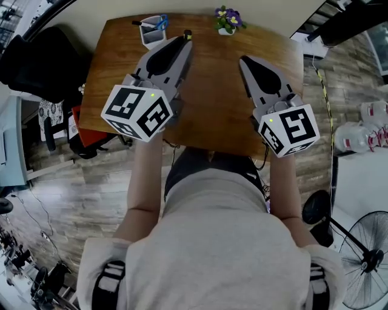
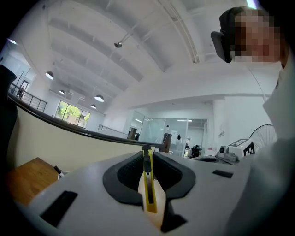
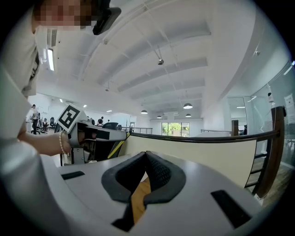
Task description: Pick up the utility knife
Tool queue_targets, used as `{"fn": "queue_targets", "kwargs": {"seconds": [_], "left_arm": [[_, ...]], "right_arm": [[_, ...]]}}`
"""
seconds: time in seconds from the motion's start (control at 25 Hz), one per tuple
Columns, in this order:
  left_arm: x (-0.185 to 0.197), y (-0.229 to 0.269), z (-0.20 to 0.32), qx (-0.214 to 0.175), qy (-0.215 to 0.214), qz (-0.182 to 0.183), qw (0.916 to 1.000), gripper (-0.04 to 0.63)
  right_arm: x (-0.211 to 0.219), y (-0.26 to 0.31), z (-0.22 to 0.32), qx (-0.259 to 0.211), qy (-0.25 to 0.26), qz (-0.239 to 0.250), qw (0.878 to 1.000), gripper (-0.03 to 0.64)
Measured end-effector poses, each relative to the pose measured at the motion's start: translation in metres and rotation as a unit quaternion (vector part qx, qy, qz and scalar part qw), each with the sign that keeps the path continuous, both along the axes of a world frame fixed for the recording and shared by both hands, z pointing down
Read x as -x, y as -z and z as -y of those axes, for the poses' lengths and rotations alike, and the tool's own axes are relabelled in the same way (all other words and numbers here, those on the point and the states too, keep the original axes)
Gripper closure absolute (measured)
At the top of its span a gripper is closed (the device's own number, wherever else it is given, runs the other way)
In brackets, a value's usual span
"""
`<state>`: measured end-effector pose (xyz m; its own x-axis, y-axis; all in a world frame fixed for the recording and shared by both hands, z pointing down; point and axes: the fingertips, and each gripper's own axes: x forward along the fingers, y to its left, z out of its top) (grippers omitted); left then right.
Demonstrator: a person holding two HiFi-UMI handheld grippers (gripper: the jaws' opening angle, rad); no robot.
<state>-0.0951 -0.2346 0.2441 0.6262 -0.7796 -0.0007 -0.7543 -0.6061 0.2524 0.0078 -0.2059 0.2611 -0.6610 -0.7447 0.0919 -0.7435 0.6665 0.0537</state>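
Now yellow-black utility knife (image 2: pixel 148 189) clamped in left gripper (image 2: pixel 147 154) fingers; right gripper (image 3: pixel 146 156) fingers together.

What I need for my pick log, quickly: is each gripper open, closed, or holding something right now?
Left gripper: closed on the utility knife.
Right gripper: closed, nothing between its jaws.

I see a cream utility knife (image 2: pixel 148 191) with a yellow strip and black slider, grey left gripper (image 2: pixel 147 154) with black-lined fingers (image 2: pixel 122 179), black-and-white squares on its cube (image 1: pixel 136 112), brown wood-grain tabletop (image 1: pixel 218 103), purple and yellow flowers (image 1: pixel 228 17)
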Motion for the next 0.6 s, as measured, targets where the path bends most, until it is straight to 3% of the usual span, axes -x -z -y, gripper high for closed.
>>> {"fn": "queue_targets", "kwargs": {"seconds": [0.16,0.36,0.6], "left_arm": [[0.004,0.011,-0.007,-0.017,0.001,-0.036,0.9992,0.522],[0.004,0.015,-0.011,-0.04,-0.004,-0.038,0.9985,0.522],[0.006,-0.002,-0.009,-0.022,-0.009,-0.04,0.9989,0.522]], "right_arm": [[-0.003,0.012,-0.004,-0.018,0.0,0.015,1.0,0.606],[-0.008,0.015,-0.005,-0.02,-0.004,0.026,0.999,0.606],[-0.001,0.002,-0.004,0.005,0.001,0.036,0.999,0.606]]}}
